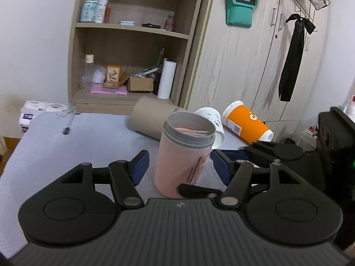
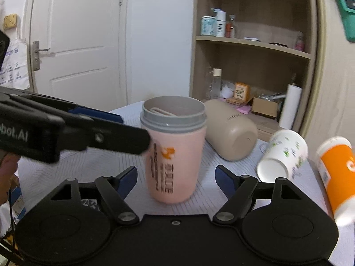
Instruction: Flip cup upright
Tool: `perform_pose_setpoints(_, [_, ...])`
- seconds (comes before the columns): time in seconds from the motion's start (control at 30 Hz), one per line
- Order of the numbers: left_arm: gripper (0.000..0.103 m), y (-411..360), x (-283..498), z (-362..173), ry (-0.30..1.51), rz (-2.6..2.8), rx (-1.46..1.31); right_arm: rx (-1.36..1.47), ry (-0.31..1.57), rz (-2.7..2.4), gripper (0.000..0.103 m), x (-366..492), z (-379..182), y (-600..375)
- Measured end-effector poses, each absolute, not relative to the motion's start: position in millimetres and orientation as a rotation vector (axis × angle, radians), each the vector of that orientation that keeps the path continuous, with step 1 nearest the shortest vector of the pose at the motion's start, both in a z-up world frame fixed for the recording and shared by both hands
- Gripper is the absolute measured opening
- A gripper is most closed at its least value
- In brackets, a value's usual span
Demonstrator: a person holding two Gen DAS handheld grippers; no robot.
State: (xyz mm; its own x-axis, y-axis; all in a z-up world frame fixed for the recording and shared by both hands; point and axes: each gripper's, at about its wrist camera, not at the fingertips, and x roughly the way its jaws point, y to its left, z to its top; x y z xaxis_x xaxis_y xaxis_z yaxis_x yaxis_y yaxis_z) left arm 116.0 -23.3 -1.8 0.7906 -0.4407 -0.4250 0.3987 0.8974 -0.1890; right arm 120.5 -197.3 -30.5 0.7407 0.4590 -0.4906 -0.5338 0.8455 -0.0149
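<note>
Both tongs spread wide, gripping nothing: left gripper (image 1: 179, 166) and right gripper (image 2: 175, 177), fingers flanking without touching. Between them, pink cup (image 2: 175, 153) upright on the grey table (image 1: 66, 141), mouth up. Behind, lying sideways: beige cup (image 2: 230, 130), white cup (image 2: 284, 155), orange cup (image 2: 337, 173).

Between the left gripper's (image 1: 179, 166) blue pads (image 1: 139, 166) stands a pink cup (image 1: 182, 161) with a grey rim band and brown-orange print down its side. Beyond it lies a plain tan cup (image 1: 150, 119); to the right of that, a white cup (image 1: 210, 119) with green specks, then an orange cup (image 1: 246, 122) with white ends. The cloth (image 1: 66, 146) underneath is pale grey with fine wavy lines. Both grippers' frames are black, the right gripper (image 2: 175, 177) included.
</note>
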Motion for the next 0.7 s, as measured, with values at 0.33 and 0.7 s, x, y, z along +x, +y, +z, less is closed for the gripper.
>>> perform_pose_setpoints(0.33, [0.063,-10.3,70.4,18.5,0.451,-0.340,-0.075,-0.022,0.405,0.435,0.081,44.3,-6.3,-206.7])
perform_pose_setpoints(0.7, [0.064,0.9,27.2,29.9,0.441,-0.259,-0.083,-0.054,0.311,0.315,0.081,-3.0,29.0,-200.8])
